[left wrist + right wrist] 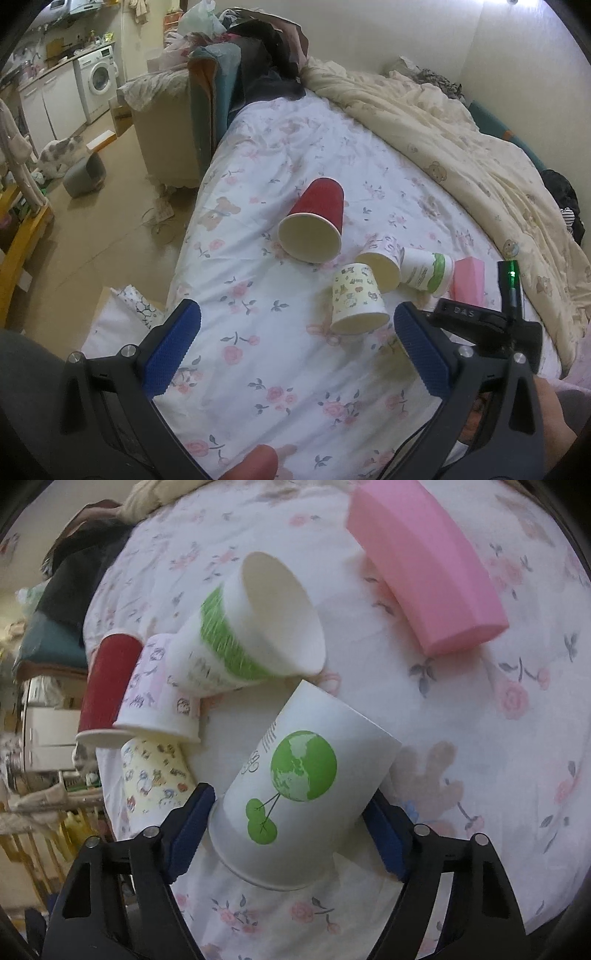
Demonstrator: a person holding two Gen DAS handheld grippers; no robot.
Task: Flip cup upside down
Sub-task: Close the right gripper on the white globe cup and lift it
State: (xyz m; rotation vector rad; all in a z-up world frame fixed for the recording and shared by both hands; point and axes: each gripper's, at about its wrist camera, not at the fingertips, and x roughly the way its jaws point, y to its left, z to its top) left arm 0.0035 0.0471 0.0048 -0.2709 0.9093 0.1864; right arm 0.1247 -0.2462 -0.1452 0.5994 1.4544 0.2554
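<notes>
My right gripper [291, 808] is shut on a white paper cup with a green globe print [295, 794], holding it tilted, rim toward the camera, above the floral bedsheet [461, 709]. Beyond it stand a green-banded white cup [236, 642] lying tilted with its mouth showing, a pink-patterned cup [155, 698], a yellow cartoon cup [155, 775] and a red cup [103, 686]. In the left wrist view my left gripper [295, 332] is open and empty above the sheet, near the yellow cup [356, 299]. The red cup [317, 221], pink-patterned cup [380, 266] and green-banded cup [426, 271] lie behind it.
A pink foam block [424, 565] lies on the bed right of the cups, also in the left view [469, 280]. A cream duvet [461, 147] is heaped along the right. The bed edge drops to the floor on the left, with an armchair [166, 122] beyond.
</notes>
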